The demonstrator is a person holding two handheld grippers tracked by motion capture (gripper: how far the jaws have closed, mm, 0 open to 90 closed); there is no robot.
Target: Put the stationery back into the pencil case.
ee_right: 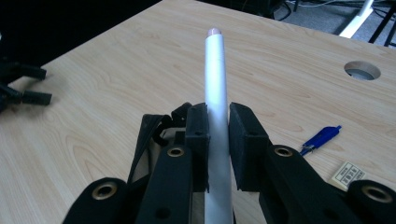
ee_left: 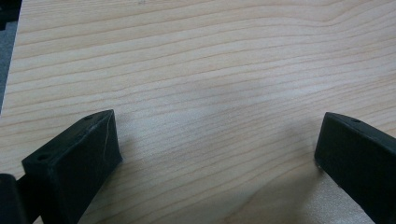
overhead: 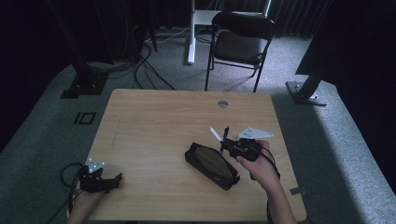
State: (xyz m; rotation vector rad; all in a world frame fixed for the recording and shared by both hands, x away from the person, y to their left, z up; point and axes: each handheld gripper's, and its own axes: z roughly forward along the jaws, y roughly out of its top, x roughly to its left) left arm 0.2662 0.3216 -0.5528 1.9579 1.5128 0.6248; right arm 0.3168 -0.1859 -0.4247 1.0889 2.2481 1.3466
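On the counter (overhead: 154, 126) we see a black pencil case (overhead: 212, 165) lying flat; what it holds we cannot tell. Just above it, our right gripper (ee_right: 217, 140) has its fingers (ee_right: 197, 140) clamped on a white pen (ee_right: 216, 88), long axis running along the fingers, pinkish tip pointing away over the counter. A blue pen (ee_right: 321, 139) and a small eraser (ee_right: 348, 174) lie beside it. Our left gripper (ee_left: 219, 149) rests at the near left, fingers wide apart over bare wood.

High view overhead, facing forward; tool views close, apparently sharing table (overhead: 154, 121).
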